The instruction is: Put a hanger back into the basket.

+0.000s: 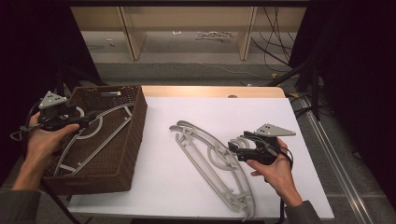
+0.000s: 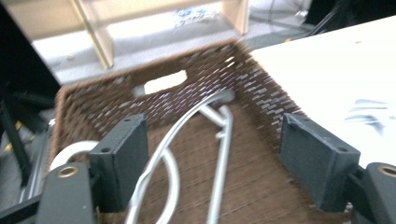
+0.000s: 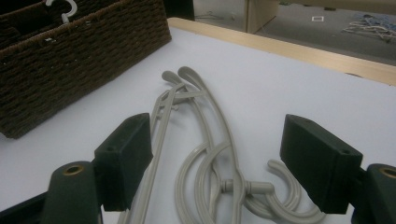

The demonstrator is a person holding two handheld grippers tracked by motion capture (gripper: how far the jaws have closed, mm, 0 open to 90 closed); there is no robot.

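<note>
A grey plastic hanger [image 1: 100,126] lies inside the brown wicker basket [image 1: 133,135] at the table's left. My left gripper [image 1: 91,116] hovers above the basket, open; in the left gripper view its jaws [image 2: 212,123] stand wide apart over that hanger [image 2: 223,158], with nothing pressed between the pads. A few more grey hangers [image 1: 210,158] lie stacked on the white table. My right gripper [image 1: 232,149] is open just to their right. In the right gripper view, the jaws [image 3: 215,120] frame the stacked hangers [image 3: 205,116] and their hooks.
The white tabletop [image 1: 187,196] has free room in front of and behind the hangers. The basket wall [image 3: 70,51] stands to the left of the stack. Beyond the table's far edge are wooden shelf legs [image 1: 130,37] and loose cables on the floor.
</note>
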